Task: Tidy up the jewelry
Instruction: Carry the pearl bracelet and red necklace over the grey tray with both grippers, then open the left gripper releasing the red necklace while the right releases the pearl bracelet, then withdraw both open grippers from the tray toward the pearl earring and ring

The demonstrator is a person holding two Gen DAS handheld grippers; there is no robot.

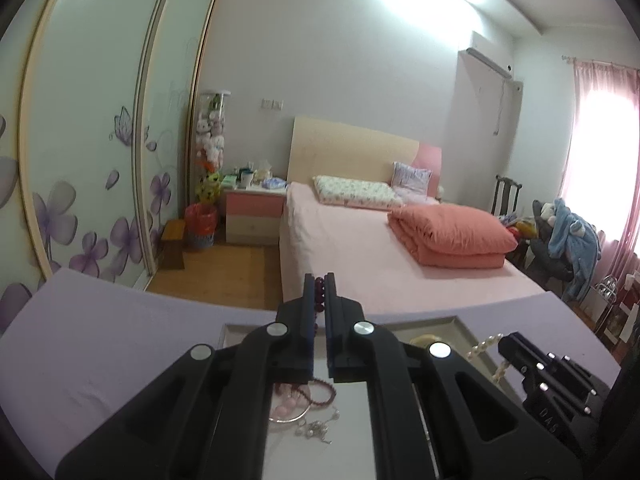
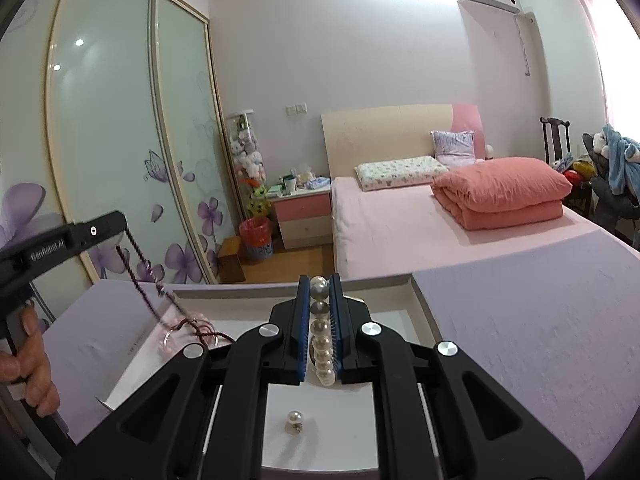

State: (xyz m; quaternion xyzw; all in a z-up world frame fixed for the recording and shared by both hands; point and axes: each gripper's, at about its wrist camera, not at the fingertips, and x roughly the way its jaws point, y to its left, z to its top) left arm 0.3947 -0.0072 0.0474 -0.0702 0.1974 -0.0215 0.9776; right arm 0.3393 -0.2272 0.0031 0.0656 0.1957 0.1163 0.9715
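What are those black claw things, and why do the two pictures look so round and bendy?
They are grabbing tools, one held in each of a person's hands. Each carries a tiny wide-eyed camera, which bends the picture. One picture looks along the left gripper, whose jaws pinch a dark red bead strand. The other looks along the right gripper, whose jaws pinch a pearl strand. Below them a shallow white tray sits on a lilac cloth. Inside lie a loose pearl earring and pink bracelets. Behind is a bedroom.

claws: 2 (image 1: 319, 280) (image 2: 320, 280) | bead strands: 2 (image 1: 319, 292) (image 2: 320, 332) | loose pearl earring: 1 (image 2: 295, 417) | tray: 1 (image 2: 416, 300)
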